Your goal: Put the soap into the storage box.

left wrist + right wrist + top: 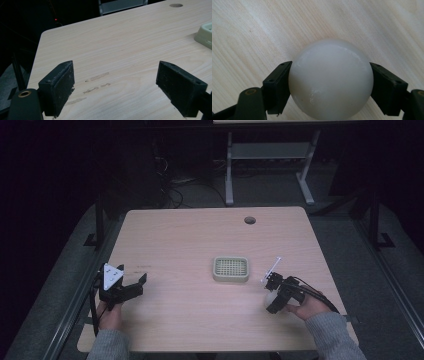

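In the high view there were two grippers, one white ball and one pale green tray on a single light wooden table (pixel 200 320). The left gripper (pixel 141 283) sat near the table's near-left edge, held by the person's left hand (pixel 109 312), its jaws spread apart with nothing between them. The right gripper (pixel 270 304) was at the near right, held by the right hand (pixel 307 309), and its jaws were clamped on the white ball (pixel 269 298), just above or on the tabletop; which could not be told. The tray (pixel 231 269), a shallow rectangular basket with a gridded floor, stood just right of the table's middle, near the ball but apart from it, and seemed to hold nothing. One round cable hole (pixel 249 220) lay near the far edge. Wide bare wood stretched between the two grippers and toward the far side. In the left gripper view the left gripper (pixel 115 82) showed both black jaws standing wide open over bare wood, with a corner of the tray (pixel 205 35) at the right edge, the cable hole (pixel 176 5) far off, and the table's left edge running close by. In the right gripper view the right gripper (pixel 329 82) pressed its two jaws against opposite sides of the white ball (pixel 330 77), with bare wood grain all around.
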{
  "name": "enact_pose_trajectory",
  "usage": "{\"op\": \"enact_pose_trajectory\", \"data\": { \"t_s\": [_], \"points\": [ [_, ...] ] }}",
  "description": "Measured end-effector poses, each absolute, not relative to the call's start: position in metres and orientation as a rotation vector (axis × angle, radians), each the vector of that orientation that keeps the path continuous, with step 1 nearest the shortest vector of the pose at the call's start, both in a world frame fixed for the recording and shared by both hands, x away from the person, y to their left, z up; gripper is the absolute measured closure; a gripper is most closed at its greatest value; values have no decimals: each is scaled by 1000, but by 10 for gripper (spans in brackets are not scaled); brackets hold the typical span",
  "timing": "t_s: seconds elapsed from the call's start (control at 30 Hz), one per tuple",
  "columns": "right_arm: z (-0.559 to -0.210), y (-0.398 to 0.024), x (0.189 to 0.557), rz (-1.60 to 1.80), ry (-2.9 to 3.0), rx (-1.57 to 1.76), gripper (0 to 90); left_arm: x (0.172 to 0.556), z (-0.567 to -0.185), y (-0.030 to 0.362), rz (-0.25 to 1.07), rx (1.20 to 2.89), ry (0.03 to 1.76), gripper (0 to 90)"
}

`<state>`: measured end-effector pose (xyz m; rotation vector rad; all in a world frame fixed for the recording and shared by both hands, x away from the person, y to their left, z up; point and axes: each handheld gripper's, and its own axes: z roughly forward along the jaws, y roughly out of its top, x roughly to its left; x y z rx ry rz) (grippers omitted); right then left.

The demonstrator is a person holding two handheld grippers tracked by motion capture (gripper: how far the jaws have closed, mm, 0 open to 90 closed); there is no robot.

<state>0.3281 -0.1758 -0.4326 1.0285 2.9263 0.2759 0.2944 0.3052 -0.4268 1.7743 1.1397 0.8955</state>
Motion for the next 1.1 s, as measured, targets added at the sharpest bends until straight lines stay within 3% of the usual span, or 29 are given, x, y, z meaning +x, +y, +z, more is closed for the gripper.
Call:
{"op": "enact_pose_trajectory", "data": {
  "t_s": [1.1],
  "points": [
    [-381,-153,355,389,2922,940,239,296,-428,306,891,1779,1151,148]
  ]
}}
